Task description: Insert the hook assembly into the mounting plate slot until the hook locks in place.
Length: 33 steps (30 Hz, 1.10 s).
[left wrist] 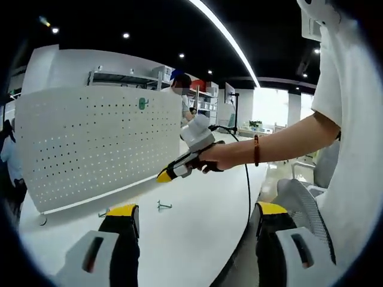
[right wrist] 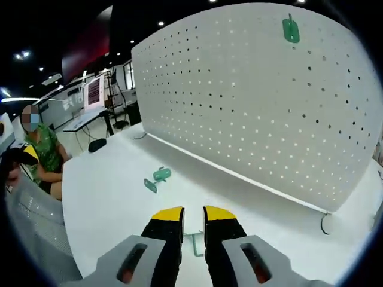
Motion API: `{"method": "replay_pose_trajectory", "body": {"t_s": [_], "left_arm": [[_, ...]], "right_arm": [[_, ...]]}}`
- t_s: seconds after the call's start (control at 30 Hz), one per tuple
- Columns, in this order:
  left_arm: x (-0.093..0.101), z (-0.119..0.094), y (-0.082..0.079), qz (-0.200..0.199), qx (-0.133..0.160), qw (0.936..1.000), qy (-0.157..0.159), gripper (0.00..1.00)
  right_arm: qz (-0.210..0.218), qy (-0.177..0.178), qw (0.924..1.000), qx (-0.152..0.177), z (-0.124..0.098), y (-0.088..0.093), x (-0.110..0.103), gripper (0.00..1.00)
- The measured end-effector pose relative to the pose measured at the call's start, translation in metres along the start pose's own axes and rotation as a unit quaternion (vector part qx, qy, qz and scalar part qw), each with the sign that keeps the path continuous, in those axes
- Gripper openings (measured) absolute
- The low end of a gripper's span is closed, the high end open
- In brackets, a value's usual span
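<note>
The white pegboard (left wrist: 96, 143) stands upright on the white table (left wrist: 197, 239) and carries a small green mounting plate (left wrist: 143, 103) near its top. That pegboard (right wrist: 257, 101) and plate (right wrist: 291, 30) also face the right gripper view. A thin metal hook (left wrist: 164, 205) lies flat on the table. My right gripper (left wrist: 164, 176), held in a hand, hovers just above it. In its own view my right gripper (right wrist: 193, 213) has its jaws a narrow gap apart, and the hook (right wrist: 194, 242) shows on the table through the gap. My left gripper (left wrist: 197, 209) is wide open and holds nothing.
A second small hook (left wrist: 103, 213) lies near the pegboard's foot. A green plastic piece (right wrist: 157, 177) rests on the table ahead of the right gripper. A person (right wrist: 42, 152) sits at the table's far end. A mesh chair back (left wrist: 305, 209) stands at the table's edge.
</note>
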<state>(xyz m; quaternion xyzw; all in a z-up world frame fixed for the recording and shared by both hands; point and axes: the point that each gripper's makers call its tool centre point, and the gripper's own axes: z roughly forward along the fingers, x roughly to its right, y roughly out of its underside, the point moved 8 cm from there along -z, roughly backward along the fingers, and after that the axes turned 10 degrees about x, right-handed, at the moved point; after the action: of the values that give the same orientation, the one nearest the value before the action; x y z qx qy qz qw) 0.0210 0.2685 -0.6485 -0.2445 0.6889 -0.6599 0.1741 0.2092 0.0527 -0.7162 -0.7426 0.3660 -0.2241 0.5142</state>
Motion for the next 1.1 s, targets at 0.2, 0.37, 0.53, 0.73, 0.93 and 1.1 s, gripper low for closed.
{"method": "replay_pose_trajectory", "body": {"t_s": [0.2,0.37,0.53,0.73,0.93,1.1], "left_arm": [[0.003,0.002,0.003,-0.003,-0.009,1.0000,-0.001,0.81],[0.002,0.003,0.004,-0.004,-0.012,0.9999,-0.004,0.81],[0.002,0.001,0.004,-0.008,-0.013,0.9998,-0.012,0.81],[0.002,0.002,0.007,-0.009,-0.020,0.9997,-0.014,0.81],[0.003,0.005,0.007,-0.016,-0.020,0.9996,-0.015,0.81],[0.004,0.004,0.010,-0.018,-0.029,0.9994,-0.011,0.81]], "right_arm": [[0.012,-0.003,0.9999,-0.009,0.001,0.013,0.002,0.12],[0.022,-0.001,0.9997,-0.014,-0.001,0.023,0.002,0.11],[0.040,0.002,0.9989,-0.024,0.001,0.037,0.003,0.11],[0.052,0.004,0.9981,-0.032,0.002,0.049,0.002,0.11],[0.058,0.001,0.9976,-0.039,0.006,0.058,0.000,0.11],[0.064,-0.001,0.9969,-0.045,0.010,0.064,0.000,0.11]]}}
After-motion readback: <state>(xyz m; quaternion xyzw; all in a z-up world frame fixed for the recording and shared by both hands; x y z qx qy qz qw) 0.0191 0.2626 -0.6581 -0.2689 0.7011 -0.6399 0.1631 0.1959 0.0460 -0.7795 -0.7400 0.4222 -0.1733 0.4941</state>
